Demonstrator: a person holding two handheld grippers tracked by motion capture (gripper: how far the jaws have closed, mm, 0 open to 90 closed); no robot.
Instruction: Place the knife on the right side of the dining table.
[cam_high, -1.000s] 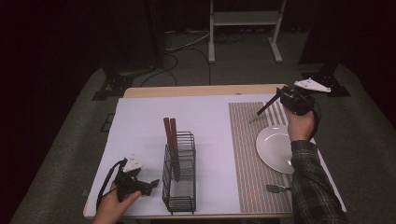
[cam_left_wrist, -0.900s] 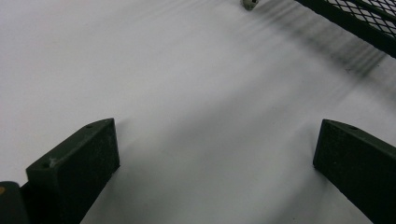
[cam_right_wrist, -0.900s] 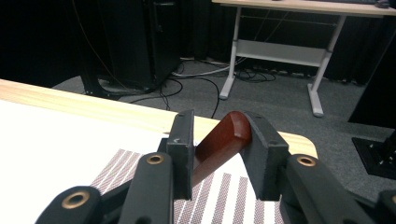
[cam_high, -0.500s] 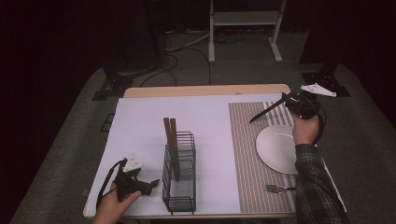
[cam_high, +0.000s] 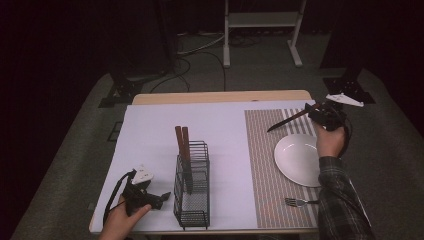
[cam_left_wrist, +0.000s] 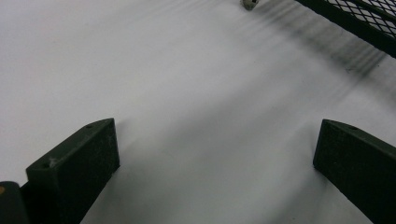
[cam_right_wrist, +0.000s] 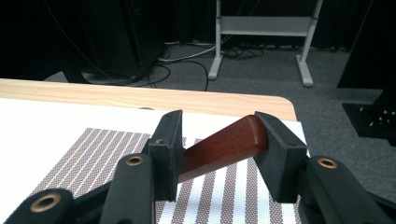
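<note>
I start with the table (cam_high: 150, 130), its white sheet spreading under both grippers. Below my right gripper (cam_high: 320, 114) lies the striped placemat (cam_high: 262, 160), and just beneath and toward the person sits the white plate (cam_high: 297, 160); the fork (cam_high: 300, 202) lies at the near edge of the mat, well behind that gripper. The wire caddy (cam_high: 192, 190) stands just to the right of my left gripper (cam_high: 150, 197), holding two wooden-handled utensils (cam_high: 182, 145) upright, handles up, which I take as the store the place setting is drawn from.

My right gripper is clamped on the knife (cam_high: 287, 120): its jaws press on either side of the brown wooden handle (cam_right_wrist: 224, 147), and the dark blade reaches out to the left, lifted over the mat's far end. I judge it is held by the handle so the blade can be laid flat beside the plate.

My left gripper rests low on the white sheet with its jaws spread wide and nothing between them, apparently parked out of the way.

I can read no brand, label or writing anywhere.
</note>
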